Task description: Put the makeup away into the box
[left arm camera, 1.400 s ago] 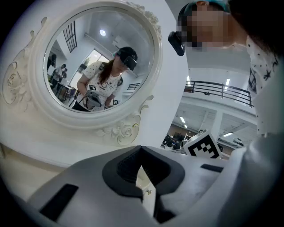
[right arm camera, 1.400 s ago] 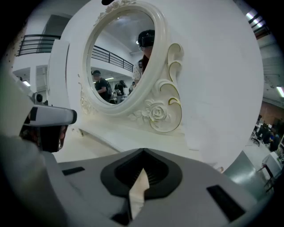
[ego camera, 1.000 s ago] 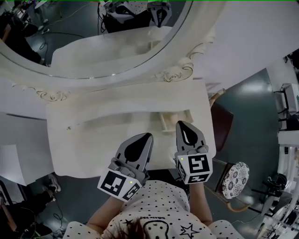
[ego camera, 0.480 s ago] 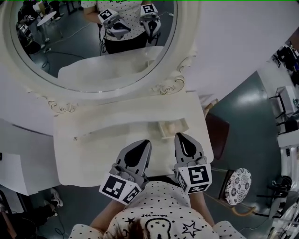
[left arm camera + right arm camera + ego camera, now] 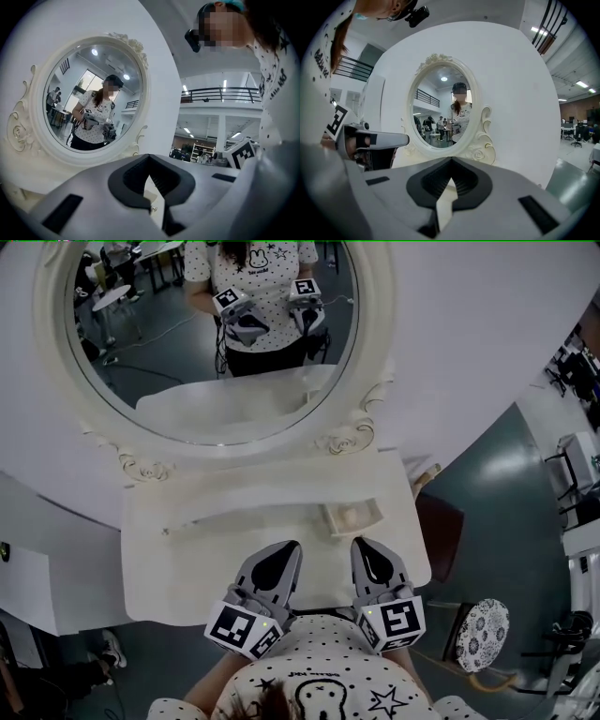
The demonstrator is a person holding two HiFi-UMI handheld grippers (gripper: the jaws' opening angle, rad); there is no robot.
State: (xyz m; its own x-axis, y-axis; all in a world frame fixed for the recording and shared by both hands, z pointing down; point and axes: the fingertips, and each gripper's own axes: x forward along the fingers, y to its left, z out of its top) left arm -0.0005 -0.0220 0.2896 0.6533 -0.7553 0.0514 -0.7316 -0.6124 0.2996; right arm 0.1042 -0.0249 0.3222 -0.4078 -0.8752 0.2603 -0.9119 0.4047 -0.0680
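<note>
Moved: left gripper, right gripper back from box | box just ahead of right | both closed, empty

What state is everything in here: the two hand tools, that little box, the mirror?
Left gripper: jaws shut, nothing between them.
Right gripper: jaws shut, empty.
Box: open at the top, upright on the table, apart from both grippers.
Mirror: upright behind the table, reflecting the person and both grippers.
</note>
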